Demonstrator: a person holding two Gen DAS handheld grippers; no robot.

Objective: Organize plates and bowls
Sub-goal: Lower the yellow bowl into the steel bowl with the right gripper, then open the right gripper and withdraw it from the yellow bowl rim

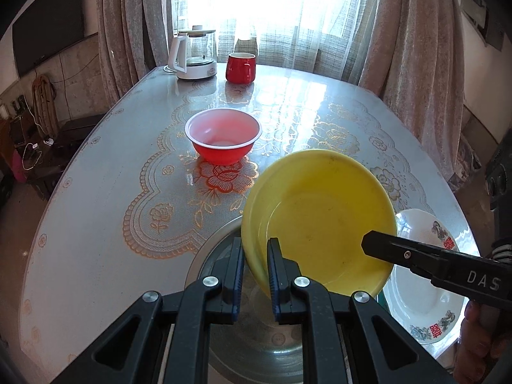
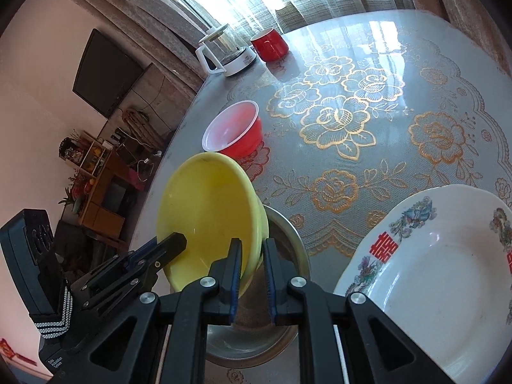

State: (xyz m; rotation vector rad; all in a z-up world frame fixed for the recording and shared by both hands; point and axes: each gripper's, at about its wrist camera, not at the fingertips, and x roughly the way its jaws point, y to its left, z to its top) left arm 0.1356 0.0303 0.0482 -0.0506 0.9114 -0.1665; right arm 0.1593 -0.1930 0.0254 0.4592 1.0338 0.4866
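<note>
Two grippers on one yellow dish (image 1: 316,220): left gripper (image 1: 256,275) and right gripper (image 2: 251,275) each pinching opposite rim. Dish tilted, airborne above steel basin (image 1: 256,352), just beside white plate (image 2: 432,288). Risk: thin rim grips, uneven pull, dish slipping onto basin. Right view alone shows whole white plate; left view alone shows red bowl (image 1: 223,136) interior fully.

A glass kettle (image 1: 194,54) on a white base is seen at the table's (image 1: 96,172) far edge, beside a red mug (image 1: 240,68). Pale curtains (image 1: 128,22) are hung behind them. A dark screen (image 2: 105,73) is mounted on the wall.
</note>
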